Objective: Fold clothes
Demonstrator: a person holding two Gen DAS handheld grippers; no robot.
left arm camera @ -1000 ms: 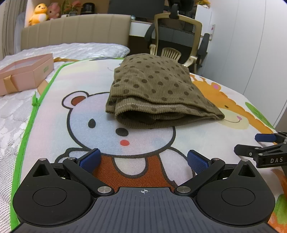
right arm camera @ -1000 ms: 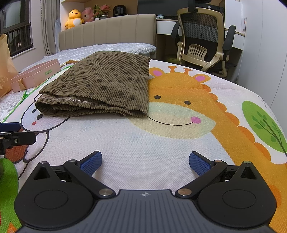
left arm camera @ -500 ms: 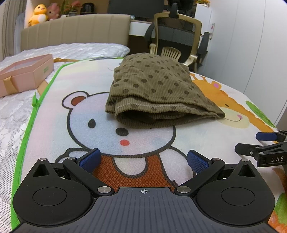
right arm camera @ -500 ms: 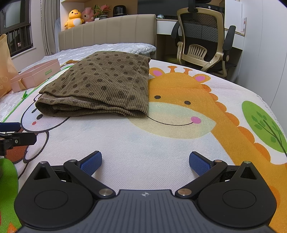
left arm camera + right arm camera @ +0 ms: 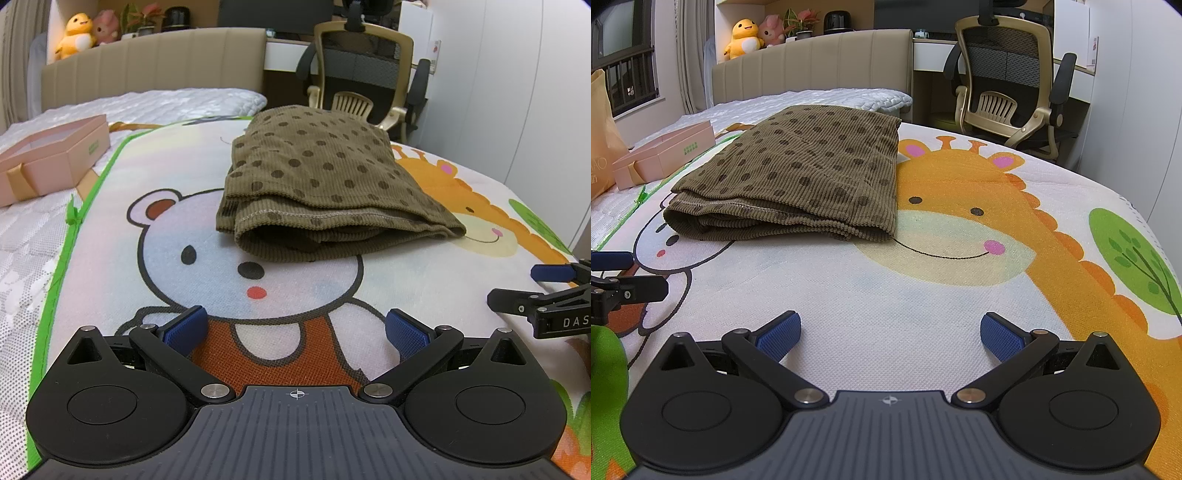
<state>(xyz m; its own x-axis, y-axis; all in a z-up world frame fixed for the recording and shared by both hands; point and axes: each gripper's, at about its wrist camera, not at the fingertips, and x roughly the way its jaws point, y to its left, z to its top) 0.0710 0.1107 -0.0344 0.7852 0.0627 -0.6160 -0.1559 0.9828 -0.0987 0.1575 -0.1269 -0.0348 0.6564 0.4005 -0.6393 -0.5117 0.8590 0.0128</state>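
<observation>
Above the mat [image 5: 923, 295], left gripper [image 5: 295, 328] and right gripper [image 5: 890, 332] gape wide, empty, short of the folded garment [image 5: 325, 184].

An olive-brown, dark-dotted ribbed garment [image 5: 325, 188] lies folded in a thick, flat stack, stitched hem facing the cameras.

The right gripper [image 5: 554, 291] is cut off by the frame edge; the bag [image 5: 600, 147] too.
</observation>
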